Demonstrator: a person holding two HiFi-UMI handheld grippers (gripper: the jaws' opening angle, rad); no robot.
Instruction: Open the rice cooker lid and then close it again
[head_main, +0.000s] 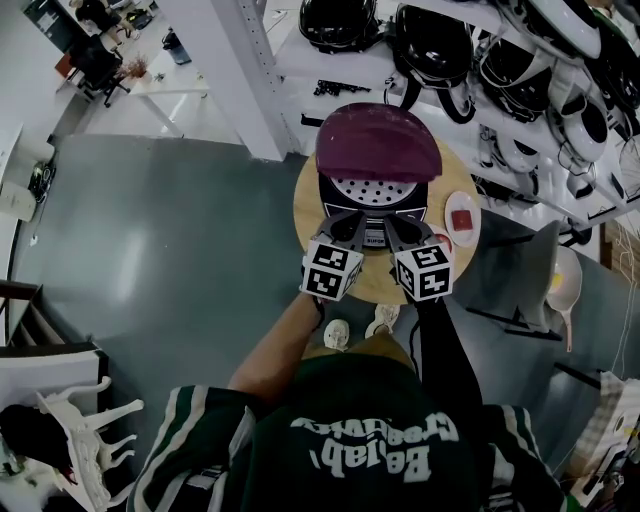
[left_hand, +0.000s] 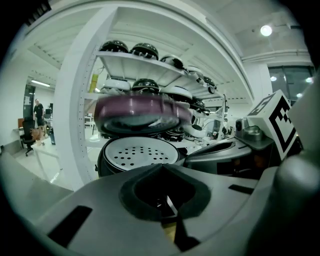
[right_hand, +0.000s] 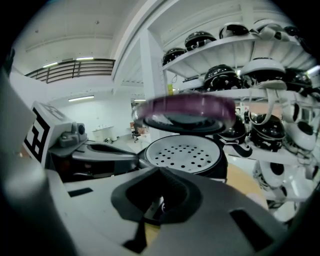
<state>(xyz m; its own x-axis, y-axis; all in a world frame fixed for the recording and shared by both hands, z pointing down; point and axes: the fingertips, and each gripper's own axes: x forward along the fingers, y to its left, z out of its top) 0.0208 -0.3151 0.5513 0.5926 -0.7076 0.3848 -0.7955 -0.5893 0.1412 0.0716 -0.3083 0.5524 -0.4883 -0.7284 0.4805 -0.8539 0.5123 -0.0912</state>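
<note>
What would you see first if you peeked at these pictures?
The big purple lid stands open at the back of the rice cooker, on a round wooden table. Under it is a white tray full of little holes. Just in front, the left gripper and the right gripper point at the cooker with their jaws together, and shiny helmets fill the shelves behind.

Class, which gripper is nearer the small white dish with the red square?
Right. The right gripper is beside the dish, in front of the rice cooker; the left gripper lies beyond it, farther from the dish.
</note>
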